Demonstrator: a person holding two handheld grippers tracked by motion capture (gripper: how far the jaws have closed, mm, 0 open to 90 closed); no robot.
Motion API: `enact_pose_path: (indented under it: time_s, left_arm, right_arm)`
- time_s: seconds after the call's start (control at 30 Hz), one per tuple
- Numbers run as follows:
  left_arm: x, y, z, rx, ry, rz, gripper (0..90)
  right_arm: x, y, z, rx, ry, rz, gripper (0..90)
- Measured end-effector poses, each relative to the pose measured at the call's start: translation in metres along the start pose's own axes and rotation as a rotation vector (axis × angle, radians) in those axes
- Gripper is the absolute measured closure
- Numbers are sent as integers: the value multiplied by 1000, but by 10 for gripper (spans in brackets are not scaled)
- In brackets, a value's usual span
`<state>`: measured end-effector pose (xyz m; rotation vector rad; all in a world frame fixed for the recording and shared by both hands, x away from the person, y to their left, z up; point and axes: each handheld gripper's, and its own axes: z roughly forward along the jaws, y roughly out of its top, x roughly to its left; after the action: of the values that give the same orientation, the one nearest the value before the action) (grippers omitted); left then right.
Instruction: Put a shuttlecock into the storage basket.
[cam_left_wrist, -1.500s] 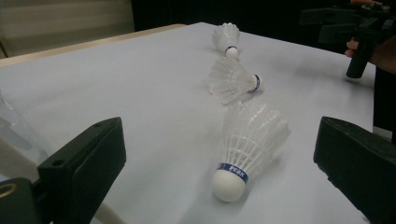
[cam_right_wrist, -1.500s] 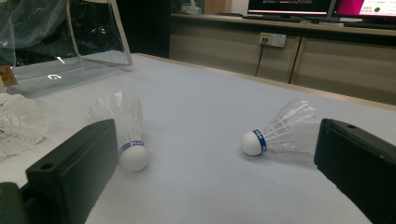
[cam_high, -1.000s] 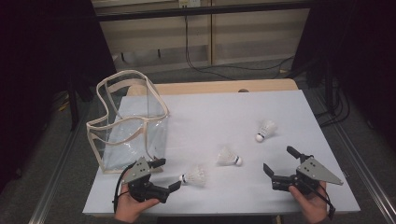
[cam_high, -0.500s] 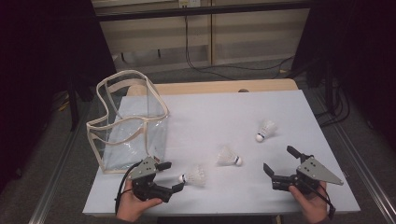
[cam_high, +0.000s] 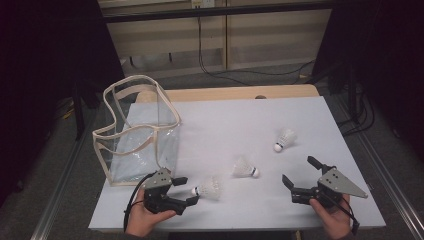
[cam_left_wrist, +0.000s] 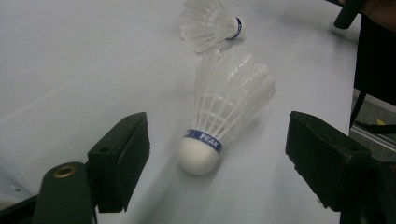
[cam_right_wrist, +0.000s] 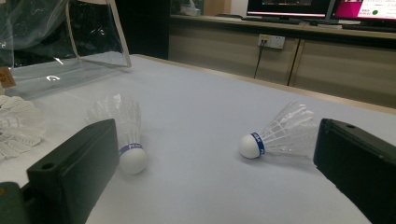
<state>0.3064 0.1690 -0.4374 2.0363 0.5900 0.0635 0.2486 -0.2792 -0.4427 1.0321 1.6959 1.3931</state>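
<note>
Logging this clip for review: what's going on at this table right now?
A person holds a gripper in each hand at a white table. The left gripper has its jaws around the nearest shuttlecock; they have just been closing but do not touch it yet. The right gripper rests open. Two more shuttlecocks lie loose, and a clear bag stands at the left.
</note>
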Motion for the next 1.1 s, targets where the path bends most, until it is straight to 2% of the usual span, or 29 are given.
enact_pose_path:
  time_s: [0.4, 0.43, 0.47, 0.5, 1.1]
  left_arm:
    - [0, 0, 3, 37, -4, 18, 289]
    - [1, 0, 3, 45, 9, 41, 298]
    - [0, 0, 4, 49, -7, 21, 304]
    - [0, 0, 5, 51, -9, 19, 309]
    - [3, -1, 8, 85, -2, -1, 351]
  right_arm:
    - [0, 1, 0, 2, -4, -1, 1]
    - [0, 1, 0, 2, -4, -1, 1]
    - [0, 1, 0, 2, -4, -1, 1]
    - [0, 1, 0, 1, -4, -3, 1]
    - [0, 1, -1, -2, -1, -5, 3]
